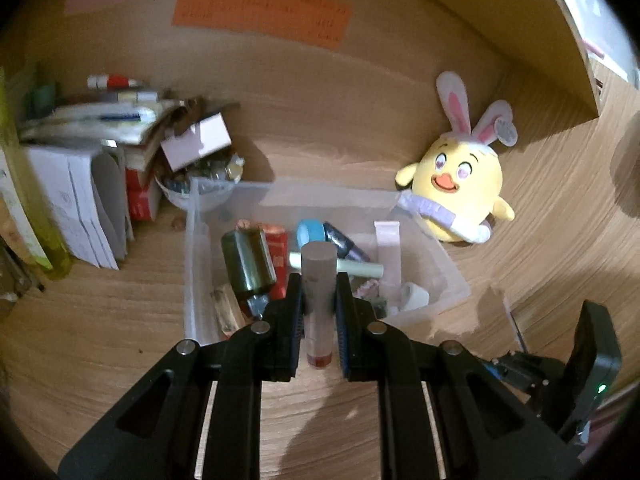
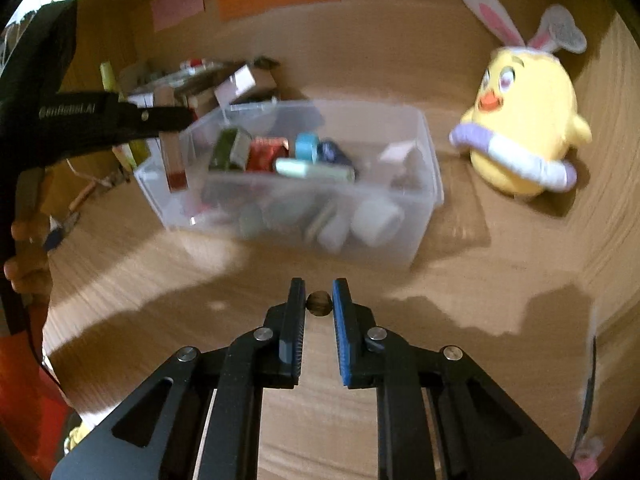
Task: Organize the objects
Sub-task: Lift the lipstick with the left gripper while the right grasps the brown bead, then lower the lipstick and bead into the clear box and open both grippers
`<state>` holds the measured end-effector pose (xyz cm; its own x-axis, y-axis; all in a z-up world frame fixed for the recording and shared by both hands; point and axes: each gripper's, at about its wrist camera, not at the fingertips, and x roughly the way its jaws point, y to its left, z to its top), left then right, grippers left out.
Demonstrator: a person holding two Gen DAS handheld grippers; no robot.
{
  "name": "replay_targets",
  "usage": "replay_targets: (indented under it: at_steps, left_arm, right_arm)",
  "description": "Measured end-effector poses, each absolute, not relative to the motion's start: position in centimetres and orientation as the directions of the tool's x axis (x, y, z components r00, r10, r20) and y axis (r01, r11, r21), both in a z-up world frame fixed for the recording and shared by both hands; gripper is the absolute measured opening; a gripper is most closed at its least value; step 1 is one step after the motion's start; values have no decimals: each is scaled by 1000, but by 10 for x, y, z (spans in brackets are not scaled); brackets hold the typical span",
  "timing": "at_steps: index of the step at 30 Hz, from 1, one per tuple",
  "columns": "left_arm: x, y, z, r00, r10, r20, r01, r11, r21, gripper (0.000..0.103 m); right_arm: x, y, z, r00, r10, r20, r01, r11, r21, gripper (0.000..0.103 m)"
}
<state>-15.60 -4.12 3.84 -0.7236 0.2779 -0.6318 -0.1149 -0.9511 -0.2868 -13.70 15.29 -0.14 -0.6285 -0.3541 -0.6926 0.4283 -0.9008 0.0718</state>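
Bin [image 1: 196, 240], clear plastic, sits just ahead of our left gripper [image 1: 319, 280], w/ green bottle [image 1: 248, 260], red can [image 1: 277, 246], blue tape roll [image 1: 310, 231], pale tube [image 1: 360, 268] inside. Left gripper pinches a frosted tube [image 1: 318, 300], red at its base, held above the bin's near edge. Right gripper [image 2: 319, 298] nips a small brown ball [image 2: 319, 303] over the desk, short of the bin. "GenRobot.AI" reads on the left gripper's side.

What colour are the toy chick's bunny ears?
White with pink insides; the toy chick shows them sharpest in the left wrist view.
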Motion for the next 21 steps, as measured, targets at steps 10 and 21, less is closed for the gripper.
replay_targets:
  at_steps: [10, 21]
  left_arm:
    - [-161, -39, 59, -760, 240, -604, -110, -964, -244, 14]
    - [-189, -23, 28, -715, 208, -668, -100, -975, -197, 14]
  right_arm:
    - [-162, 134, 35, -670, -411, -618, 471, -879, 73, 13]
    - [-205, 105, 42, -677, -387, -626, 481, -876, 21, 13]
